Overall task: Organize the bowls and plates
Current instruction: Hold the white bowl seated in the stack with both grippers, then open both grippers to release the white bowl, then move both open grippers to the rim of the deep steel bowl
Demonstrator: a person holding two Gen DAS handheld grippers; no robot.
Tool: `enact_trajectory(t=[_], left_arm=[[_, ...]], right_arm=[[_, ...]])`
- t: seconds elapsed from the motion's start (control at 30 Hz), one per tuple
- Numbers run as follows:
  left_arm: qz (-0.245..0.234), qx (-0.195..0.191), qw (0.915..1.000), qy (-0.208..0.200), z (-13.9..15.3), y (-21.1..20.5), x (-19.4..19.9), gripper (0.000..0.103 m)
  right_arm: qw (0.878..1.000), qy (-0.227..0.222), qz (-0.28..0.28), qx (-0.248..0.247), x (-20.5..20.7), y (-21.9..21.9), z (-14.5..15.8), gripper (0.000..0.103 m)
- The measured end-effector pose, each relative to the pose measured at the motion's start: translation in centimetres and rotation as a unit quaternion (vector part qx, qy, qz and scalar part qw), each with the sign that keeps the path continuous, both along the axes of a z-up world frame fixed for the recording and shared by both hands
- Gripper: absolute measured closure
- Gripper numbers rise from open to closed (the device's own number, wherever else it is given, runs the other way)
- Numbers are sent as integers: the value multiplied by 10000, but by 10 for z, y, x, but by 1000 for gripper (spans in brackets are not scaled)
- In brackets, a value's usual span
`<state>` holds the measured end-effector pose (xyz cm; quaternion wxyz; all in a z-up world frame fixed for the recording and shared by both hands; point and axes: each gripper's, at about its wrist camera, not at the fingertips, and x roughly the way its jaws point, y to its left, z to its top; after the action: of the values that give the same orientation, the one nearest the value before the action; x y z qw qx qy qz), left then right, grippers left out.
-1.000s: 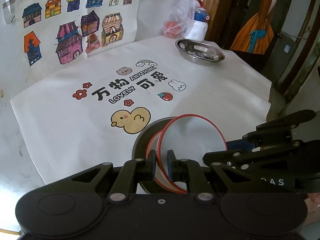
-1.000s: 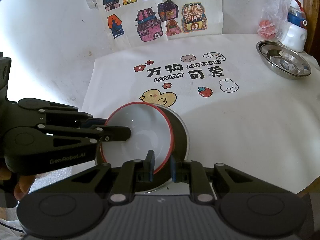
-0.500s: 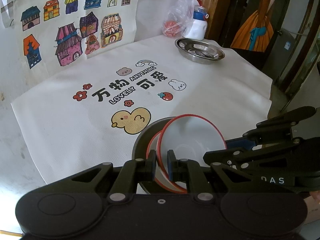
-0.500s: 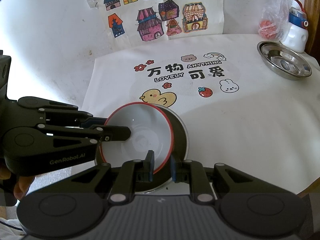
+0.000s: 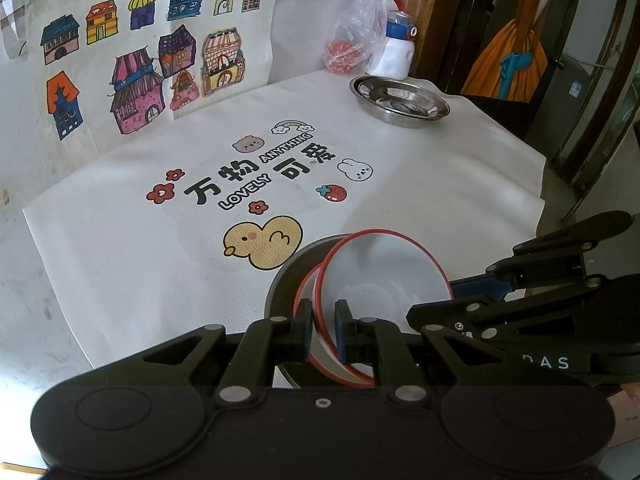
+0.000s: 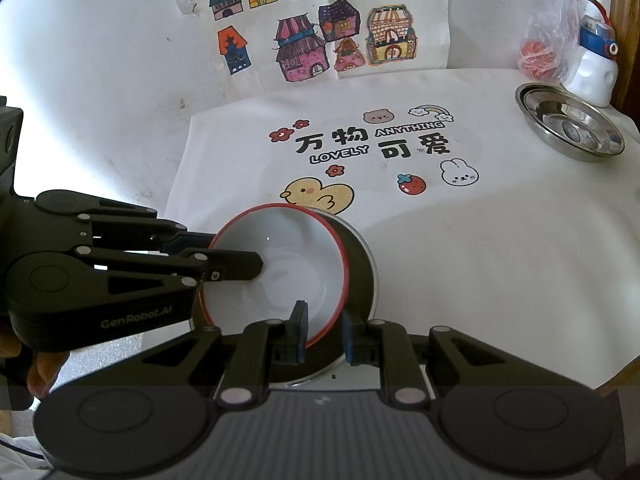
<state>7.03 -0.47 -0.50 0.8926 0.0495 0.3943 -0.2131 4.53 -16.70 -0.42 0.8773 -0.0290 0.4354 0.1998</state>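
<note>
A white bowl with a red rim (image 5: 380, 276) (image 6: 280, 268) sits tilted inside a grey metal plate (image 5: 286, 276) (image 6: 362, 264) at the table's near edge. A second red-rimmed bowl (image 5: 303, 298) shows just under it. My left gripper (image 5: 322, 330) is shut on the top bowl's near rim. My right gripper (image 6: 323, 334) straddles the bowl's rim on the other side with its jaws a little apart, no longer pinching. Each gripper shows in the other's view: the right gripper (image 5: 452, 300) and the left gripper (image 6: 240, 256).
A white mat with cartoon print (image 5: 280, 168) covers the table. A steel plate (image 5: 400, 100) (image 6: 568, 126) sits at the far right corner. Behind it stand a plastic bag (image 5: 352, 36) and a white bottle (image 5: 396, 48). House drawings (image 6: 316, 28) lean on the back wall.
My right gripper's jaws have opened slightly off the bowl's rim. The left gripper and the bowl have hardly moved.
</note>
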Motion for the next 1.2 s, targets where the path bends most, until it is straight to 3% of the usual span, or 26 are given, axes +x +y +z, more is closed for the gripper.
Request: enact_trajectory(t=[0.5, 0.87, 1.1, 1.2], left_arm=[[-9, 59, 10000, -35, 3, 0, 0, 90], [69, 166, 9998, -128, 3, 3, -1, 83], [136, 140, 9996, -207, 6, 6, -2, 83], [171, 128, 9994, -254, 8, 8, -2, 76]], right_arm=[[10000, 2, 63, -7, -1, 0, 0, 80], [9999, -71, 101, 7, -4, -1, 4, 79], [9997, -221, 84, 78, -10, -3, 8, 63], [9995, -293, 58, 124, -12, -6, 11, 55]])
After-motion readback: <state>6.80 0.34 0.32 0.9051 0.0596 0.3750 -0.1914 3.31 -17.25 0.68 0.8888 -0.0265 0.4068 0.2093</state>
